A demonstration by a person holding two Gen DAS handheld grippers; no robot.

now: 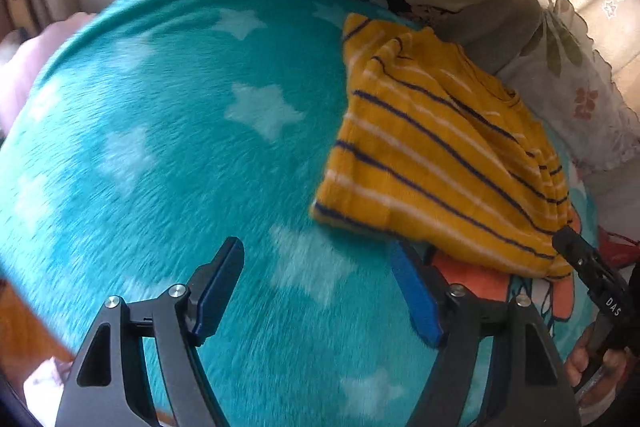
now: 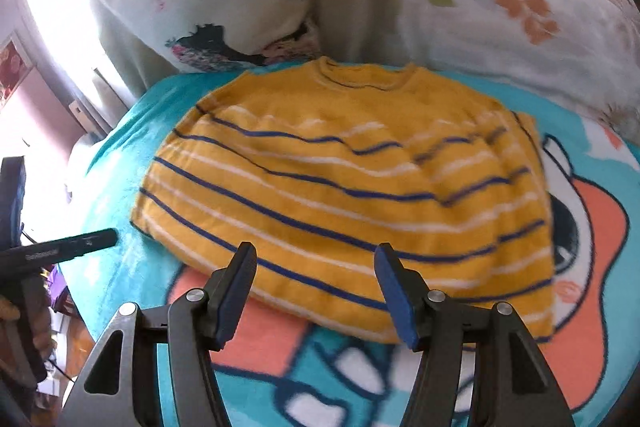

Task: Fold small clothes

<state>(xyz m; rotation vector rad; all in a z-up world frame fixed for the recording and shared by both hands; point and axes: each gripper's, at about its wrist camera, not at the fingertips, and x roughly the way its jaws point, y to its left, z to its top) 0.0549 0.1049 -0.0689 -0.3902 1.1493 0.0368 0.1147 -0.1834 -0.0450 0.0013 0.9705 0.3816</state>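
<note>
Both views are smeared by motion, so the fine weave and the hems of the yellow striped shirt [image 2: 344,195] are hard for me to read. In the left wrist view its lower right corner is covered by the right gripper [image 1: 568,237], and I cannot make out any sleeves in either view. My own holding hand [image 1: 592,359] is cut off at the frame's rim.

The shirt lies toward the pillow end of the teal star blanket [image 1: 168,131], its collar near the printed pillow [image 2: 208,15] and the flowered pillow [image 2: 500,3], its bottom hem over the orange cartoon print. The blanket's far-side stretch, away from the shirt, is bare and gives me wide room; the pillows close off the head edge.

The shirt is mustard yellow with thin navy and white stripes, spread mostly flat with ripples.

The left gripper [image 1: 320,287] hangs above bare blanket, jaws apart, nothing between. The right gripper [image 2: 316,291] stands at the hem, jaws apart, holding nothing.
</note>
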